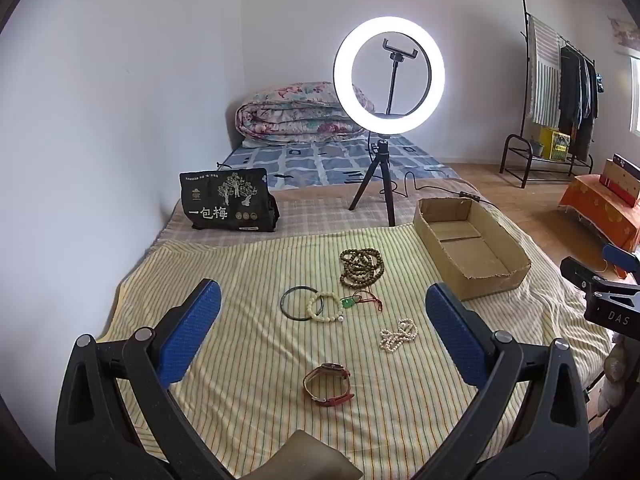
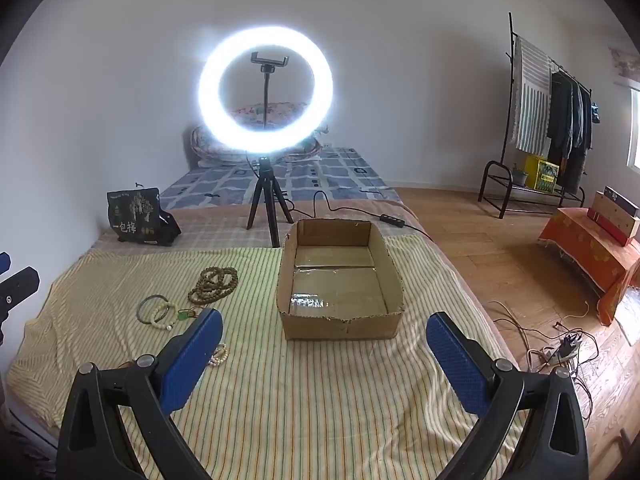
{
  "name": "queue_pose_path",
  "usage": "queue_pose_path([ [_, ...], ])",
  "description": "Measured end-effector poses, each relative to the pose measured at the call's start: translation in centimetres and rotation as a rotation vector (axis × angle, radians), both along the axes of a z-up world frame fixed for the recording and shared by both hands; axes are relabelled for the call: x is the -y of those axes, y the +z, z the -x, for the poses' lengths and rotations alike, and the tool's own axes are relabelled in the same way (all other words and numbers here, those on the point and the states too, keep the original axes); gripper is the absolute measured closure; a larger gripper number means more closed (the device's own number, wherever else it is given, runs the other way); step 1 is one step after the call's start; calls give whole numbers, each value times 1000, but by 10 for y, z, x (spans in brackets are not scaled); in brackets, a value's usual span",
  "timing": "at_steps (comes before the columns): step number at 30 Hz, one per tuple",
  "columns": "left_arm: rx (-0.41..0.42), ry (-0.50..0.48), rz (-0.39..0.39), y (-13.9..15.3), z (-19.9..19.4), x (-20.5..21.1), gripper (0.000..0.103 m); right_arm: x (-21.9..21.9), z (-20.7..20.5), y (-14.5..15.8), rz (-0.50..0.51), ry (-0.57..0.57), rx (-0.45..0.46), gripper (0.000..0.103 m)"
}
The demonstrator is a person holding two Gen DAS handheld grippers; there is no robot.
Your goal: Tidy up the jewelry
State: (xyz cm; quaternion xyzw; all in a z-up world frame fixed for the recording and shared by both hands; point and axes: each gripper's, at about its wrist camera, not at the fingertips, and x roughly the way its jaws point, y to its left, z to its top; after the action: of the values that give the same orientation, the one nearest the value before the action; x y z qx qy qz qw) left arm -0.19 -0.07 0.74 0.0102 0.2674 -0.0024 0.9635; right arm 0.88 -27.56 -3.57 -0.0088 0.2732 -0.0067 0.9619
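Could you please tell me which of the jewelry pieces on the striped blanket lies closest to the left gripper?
The red-strapped watch: it lies nearest the camera, between the open fingers, while the beads and bangle sit farther off.

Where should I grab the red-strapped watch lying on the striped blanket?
Pinch the watch across its strap loop from above with the open left gripper. It lies on its side, the loop standing up off the blanket, so the pads can close on both strap sides.

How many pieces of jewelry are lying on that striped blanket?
6, none in the box: brown beads farthest back, dark bangle overlapping the cream bracelet, green pendant beside them, pearl strand to the right, red watch nearest.
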Motion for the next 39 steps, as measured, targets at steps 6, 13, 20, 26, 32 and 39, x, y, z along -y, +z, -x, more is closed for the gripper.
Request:
queue_pose_path([
  [6,0,0,0,0,0,0,0,-1,-1,1,3,2,1,0],
  [13,1,0,-1,0,0,0,0,-1,-3,2,2,6,-7,0],
  [20,0,0,-1,0,0,0,0,-1,-3,1,1,6,-11,0],
  [26,1,1,-1,0,0,0,0,-1,-3,0,4,5,-13,0],
  [32,-1,1,0,0,0,0,0,-1,-2,-4,2,8,-23,0],
  [39,0,2,-1,0,0,-1,0,-2,-2,-5,7,11,-22,0],
])
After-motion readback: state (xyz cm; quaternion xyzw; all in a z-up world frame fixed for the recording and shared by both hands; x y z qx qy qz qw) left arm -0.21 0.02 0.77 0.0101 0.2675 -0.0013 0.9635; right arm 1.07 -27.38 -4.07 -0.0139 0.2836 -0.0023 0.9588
